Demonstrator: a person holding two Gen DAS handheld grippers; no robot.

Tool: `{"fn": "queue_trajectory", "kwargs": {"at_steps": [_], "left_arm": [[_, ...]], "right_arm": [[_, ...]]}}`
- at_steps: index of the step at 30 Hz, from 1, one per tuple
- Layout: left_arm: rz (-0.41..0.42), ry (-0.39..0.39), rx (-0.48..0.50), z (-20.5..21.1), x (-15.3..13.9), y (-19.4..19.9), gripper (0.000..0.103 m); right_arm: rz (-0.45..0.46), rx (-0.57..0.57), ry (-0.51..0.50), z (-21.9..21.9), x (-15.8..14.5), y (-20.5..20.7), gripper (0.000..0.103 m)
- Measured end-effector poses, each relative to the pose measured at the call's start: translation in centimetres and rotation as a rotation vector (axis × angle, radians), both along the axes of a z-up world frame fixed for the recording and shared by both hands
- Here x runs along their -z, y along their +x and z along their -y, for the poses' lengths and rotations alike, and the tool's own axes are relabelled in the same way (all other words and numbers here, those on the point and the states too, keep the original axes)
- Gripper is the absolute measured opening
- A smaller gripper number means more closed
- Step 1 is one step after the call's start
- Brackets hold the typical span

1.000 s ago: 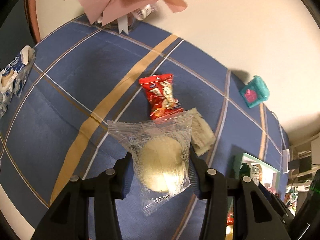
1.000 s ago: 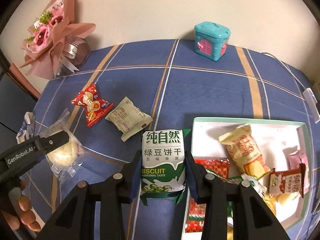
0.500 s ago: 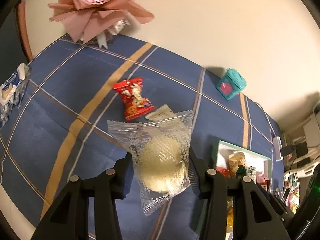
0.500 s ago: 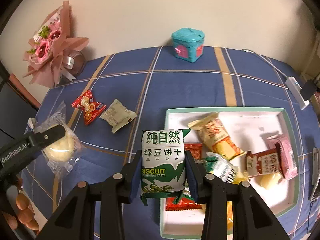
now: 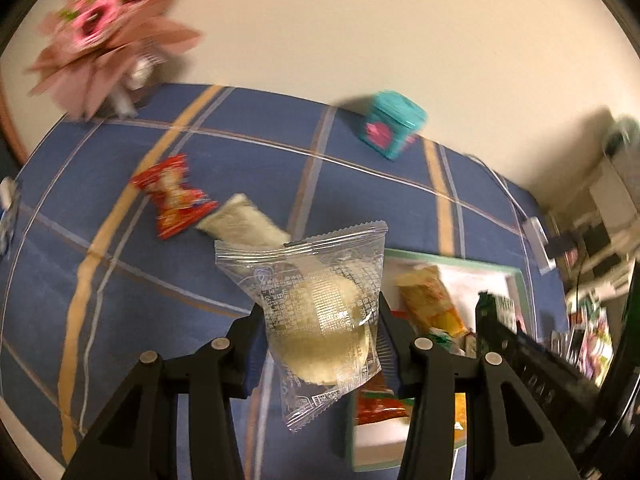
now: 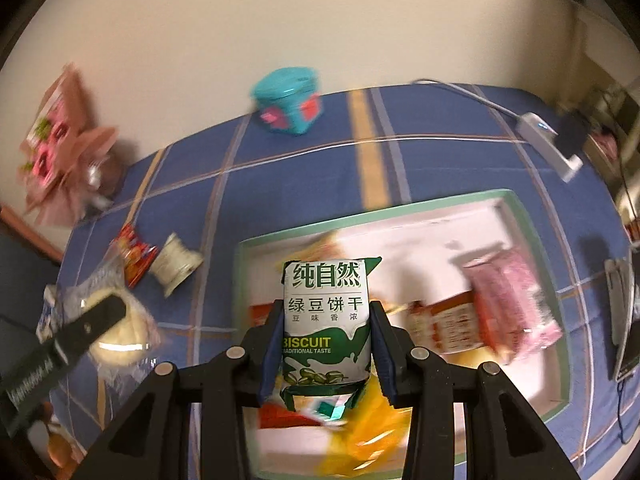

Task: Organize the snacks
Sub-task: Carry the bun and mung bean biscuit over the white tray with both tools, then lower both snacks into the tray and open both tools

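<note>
My left gripper [image 5: 320, 340] is shut on a clear packet with a round pale pastry [image 5: 320, 316], held above the blue cloth by the left edge of the green-rimmed white tray [image 5: 520, 276]. My right gripper [image 6: 324, 344] is shut on a green and white biscuit packet [image 6: 326, 320], held over the tray [image 6: 520, 216], which holds several snacks. A red snack packet [image 5: 172, 196] and a pale packet [image 5: 240, 224] lie on the cloth to the left. The left gripper with its pastry also shows in the right wrist view [image 6: 116, 332].
A teal box [image 6: 288, 100] stands at the back by the wall. A pink bouquet [image 5: 108, 36] sits at the back left. A white power strip with cable [image 6: 548, 148] lies at the right. A blue and white packet [image 5: 8, 208] lies at the far left edge.
Both grippers have moved right with their packets. The right one now hangs over the tray, and the left one has reached the tray's left edge.
</note>
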State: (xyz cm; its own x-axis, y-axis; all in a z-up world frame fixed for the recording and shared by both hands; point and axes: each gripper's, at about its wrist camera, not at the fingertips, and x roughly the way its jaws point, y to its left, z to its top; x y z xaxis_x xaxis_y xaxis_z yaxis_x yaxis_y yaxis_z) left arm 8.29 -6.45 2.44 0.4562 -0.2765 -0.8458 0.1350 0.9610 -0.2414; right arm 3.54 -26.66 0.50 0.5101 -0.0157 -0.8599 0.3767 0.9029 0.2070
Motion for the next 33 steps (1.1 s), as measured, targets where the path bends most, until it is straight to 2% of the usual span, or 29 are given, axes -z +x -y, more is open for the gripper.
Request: {"fn": "queue_trajectory", "kwargs": {"at_steps": [5, 10, 14, 20, 28, 29, 30, 33], "left_arm": [[0.007, 0.027, 0.084, 3.8, 0.6, 0.4, 0.049], [0.034, 0.067, 0.125, 6.3, 1.5, 1.5, 0.049], [0.060, 0.088, 0.118, 6.9, 2.5, 2.4, 0.049], [0.062, 0.074, 0.137, 7.9, 4.0, 3.7, 0.049], [0.059, 0.080, 0.172, 9.2, 5.0, 4.2, 0.050], [0.054, 0.078, 0.177, 9.4, 5.0, 4.2, 0.051], [0.047, 0.071, 0.177, 9.4, 4.9, 4.1, 0.058], [0.028, 0.041, 0.176, 9.3, 4.4, 4.1, 0.062]], "right_arm": [[0.019, 0.064, 0.023, 3.0, 0.3, -0.9, 0.042], [0.042, 0.071, 0.031, 3.9, 0.4, -0.7, 0.042], [0.053, 0.062, 0.022, 3.9, 1.4, 0.5, 0.042], [0.032, 0.063, 0.024, 4.4, 3.4, 1.7, 0.043], [0.007, 0.100, 0.022, 5.5, 4.2, 2.1, 0.043], [0.004, 0.100, 0.021, 5.5, 4.2, 2.1, 0.043], [0.000, 0.097, 0.021, 5.5, 4.2, 2.2, 0.043], [0.000, 0.096, 0.020, 5.3, 3.8, 2.1, 0.043]]}}
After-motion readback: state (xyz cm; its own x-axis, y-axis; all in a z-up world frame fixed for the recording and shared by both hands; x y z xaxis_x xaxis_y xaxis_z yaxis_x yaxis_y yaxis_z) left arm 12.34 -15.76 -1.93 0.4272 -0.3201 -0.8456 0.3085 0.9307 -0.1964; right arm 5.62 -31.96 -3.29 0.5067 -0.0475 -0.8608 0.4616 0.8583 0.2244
